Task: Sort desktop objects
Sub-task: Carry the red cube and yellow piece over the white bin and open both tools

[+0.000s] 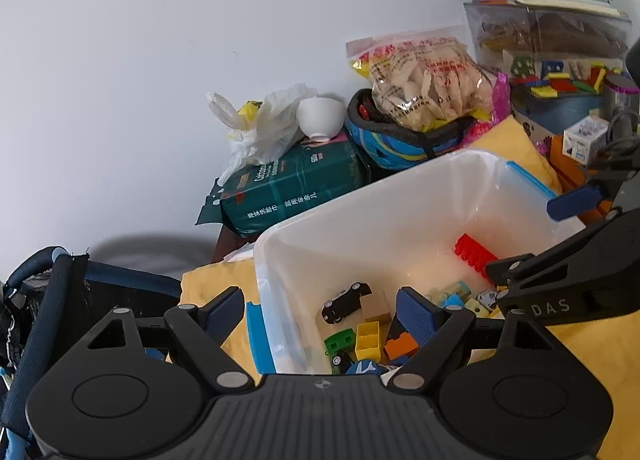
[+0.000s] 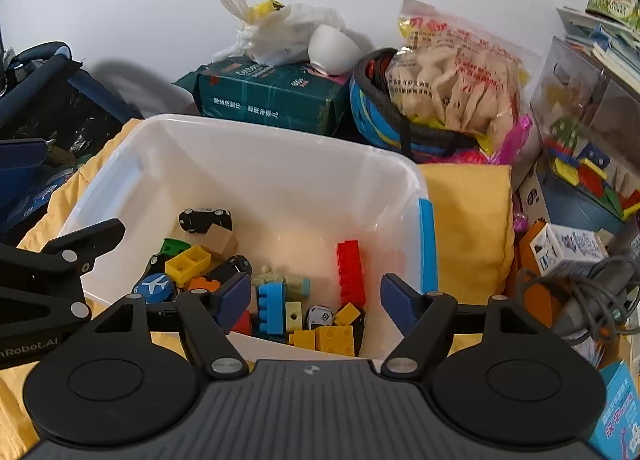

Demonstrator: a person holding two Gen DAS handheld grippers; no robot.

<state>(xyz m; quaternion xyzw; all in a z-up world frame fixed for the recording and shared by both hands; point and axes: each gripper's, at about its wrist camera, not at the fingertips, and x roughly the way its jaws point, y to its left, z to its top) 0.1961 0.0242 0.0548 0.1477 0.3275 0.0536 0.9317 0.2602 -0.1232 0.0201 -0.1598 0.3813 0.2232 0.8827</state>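
Observation:
A white plastic bin [image 1: 360, 199] [image 2: 280, 139] with blue latches sits on a yellow cloth [image 2: 468, 211]. It holds toys: a red brick [image 2: 350, 270] [image 1: 472, 254], a black toy car [image 1: 346, 300] [image 2: 205, 218], yellow bricks [image 2: 188, 264], a blue brick [image 2: 271, 306] and several others. My left gripper [image 1: 320, 312] is open and empty, straddling the bin's near left wall. My right gripper [image 2: 314, 298] is open and empty above the bin's near edge. Each gripper shows at the side of the other's view.
Behind the bin lie a green tissue pack [image 2: 272, 93], a white plastic bag [image 2: 280, 31], a white bowl [image 2: 334, 47], a blue helmet [image 2: 384, 123] and a snack bag [image 2: 456, 75]. A clear box of blocks [image 2: 588, 139] and small cartons stand right. A dark bag [image 1: 48, 300] sits left.

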